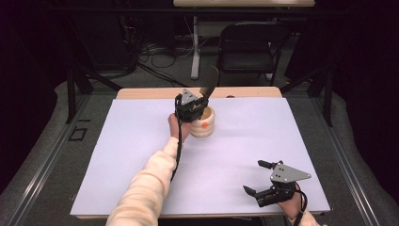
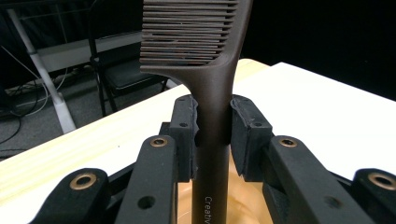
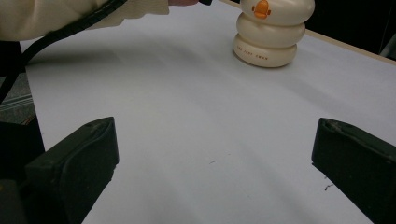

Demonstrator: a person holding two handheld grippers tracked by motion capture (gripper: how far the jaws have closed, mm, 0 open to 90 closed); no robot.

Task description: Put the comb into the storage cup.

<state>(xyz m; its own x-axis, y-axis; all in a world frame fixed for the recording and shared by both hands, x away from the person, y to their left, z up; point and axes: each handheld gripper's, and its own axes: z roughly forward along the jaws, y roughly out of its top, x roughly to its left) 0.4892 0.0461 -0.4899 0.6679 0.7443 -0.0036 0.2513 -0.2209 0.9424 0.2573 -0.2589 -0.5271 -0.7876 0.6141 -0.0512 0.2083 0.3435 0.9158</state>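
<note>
1. table [image 1: 141,155]: we list a white-topped table with a pale wooden far edge, taking up the centre of the high view from lower left to right of middle.

2. chair [image 1: 247,47]: we note a dark folding chair on the floor beyond the table, upper centre-right of the high view.

3. holder [image 1: 205,125]: we record a cream, ringed, pot-shaped holder with an orange mark on its side, standing upright on the table just above the centre of the high view; in the right gripper view it sits at the upper right of the frame [image 3: 270,35].

4. left gripper [image 1: 194,107]: we find it right over the holder, at the end of a cream sleeve that comes up from the bottom edge. its pads are clamped on the comb's handle, one on each side.

5. right gripper [image 1: 261,181]: we place it low at the lower right of the high view, well apart from the holder. its jaws stand wide, with bare table between them.

6. comb [image 2: 212,93]: we enter a dark brown comb, upright, teeth at the top of the left gripper view, its handle running down between the pads towards the holder's mouth.
</note>
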